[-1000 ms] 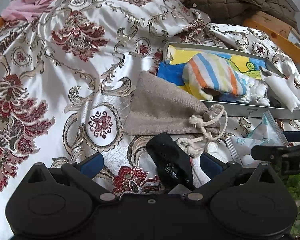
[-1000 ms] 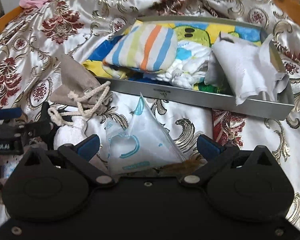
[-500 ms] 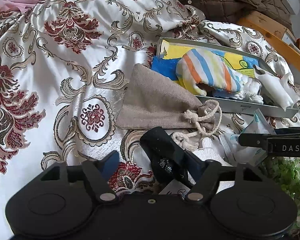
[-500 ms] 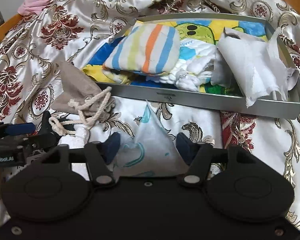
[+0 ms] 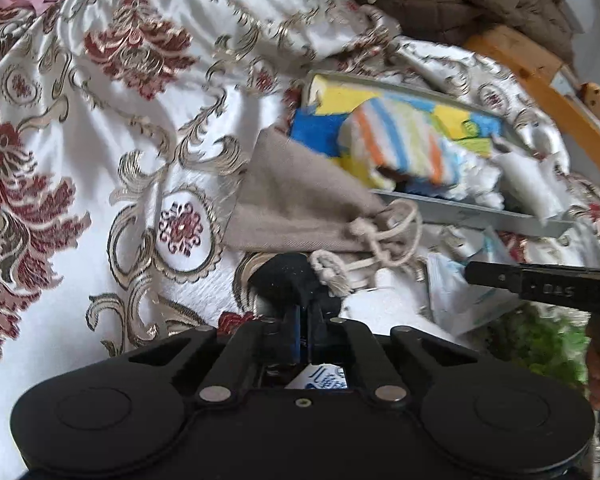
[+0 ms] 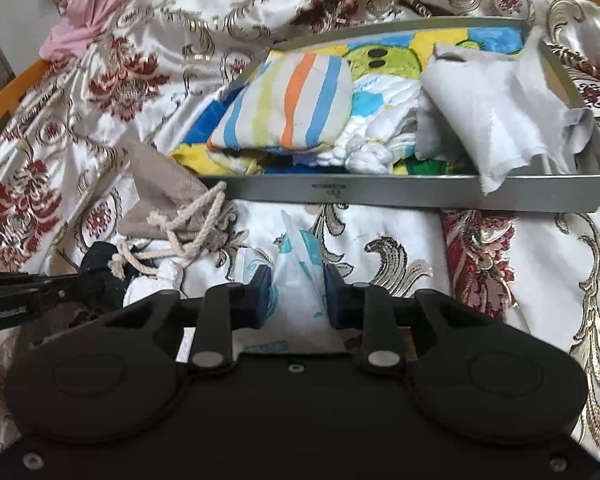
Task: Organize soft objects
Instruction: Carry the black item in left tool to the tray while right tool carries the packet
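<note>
Left gripper (image 5: 305,320) clamped on a black cloth (image 5: 286,276), probably a sock, beside the burlap pouch (image 5: 296,200). Right gripper (image 6: 298,292) closing around a white plastic packet (image 6: 298,276) on the bedspread (image 6: 500,280), just before the grey tray (image 6: 400,192) of folded cloths.

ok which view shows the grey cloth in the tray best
The right wrist view: the grey cloth lies unblocked at the tray's right end, one corner over the front wall. The left wrist view catches only a blurred pale sliver at the frame's edge.
</note>
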The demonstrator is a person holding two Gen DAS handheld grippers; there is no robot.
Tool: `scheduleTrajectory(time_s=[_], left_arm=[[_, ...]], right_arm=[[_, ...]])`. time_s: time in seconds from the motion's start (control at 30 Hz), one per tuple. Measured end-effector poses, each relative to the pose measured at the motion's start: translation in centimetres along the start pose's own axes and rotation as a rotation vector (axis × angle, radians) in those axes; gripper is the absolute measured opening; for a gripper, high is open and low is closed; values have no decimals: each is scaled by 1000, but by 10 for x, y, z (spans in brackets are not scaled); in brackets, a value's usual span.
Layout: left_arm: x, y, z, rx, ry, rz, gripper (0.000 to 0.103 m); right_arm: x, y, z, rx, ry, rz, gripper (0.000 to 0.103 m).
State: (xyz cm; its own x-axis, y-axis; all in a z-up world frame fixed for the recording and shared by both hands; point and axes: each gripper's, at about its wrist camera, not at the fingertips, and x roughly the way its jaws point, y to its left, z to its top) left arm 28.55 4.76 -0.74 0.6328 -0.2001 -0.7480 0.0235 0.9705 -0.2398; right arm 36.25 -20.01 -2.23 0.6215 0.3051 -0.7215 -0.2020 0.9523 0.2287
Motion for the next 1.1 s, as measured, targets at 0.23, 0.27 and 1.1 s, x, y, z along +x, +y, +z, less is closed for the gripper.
scheduleTrajectory(time_s=[0.23, 0.27, 1.1], left_arm=[[-30, -3, 10, 13, -53, -2, 1], [-35, -3, 12, 13, -63, -3, 1], [-26, -121, 127, 32, -406, -130, 1]], right_arm=[[-20, 0, -6, -37, -21, -24, 17], [-25, 2, -6, -42, -29, -25, 17], [-103, -41, 77, 149, -367, -87, 18]])
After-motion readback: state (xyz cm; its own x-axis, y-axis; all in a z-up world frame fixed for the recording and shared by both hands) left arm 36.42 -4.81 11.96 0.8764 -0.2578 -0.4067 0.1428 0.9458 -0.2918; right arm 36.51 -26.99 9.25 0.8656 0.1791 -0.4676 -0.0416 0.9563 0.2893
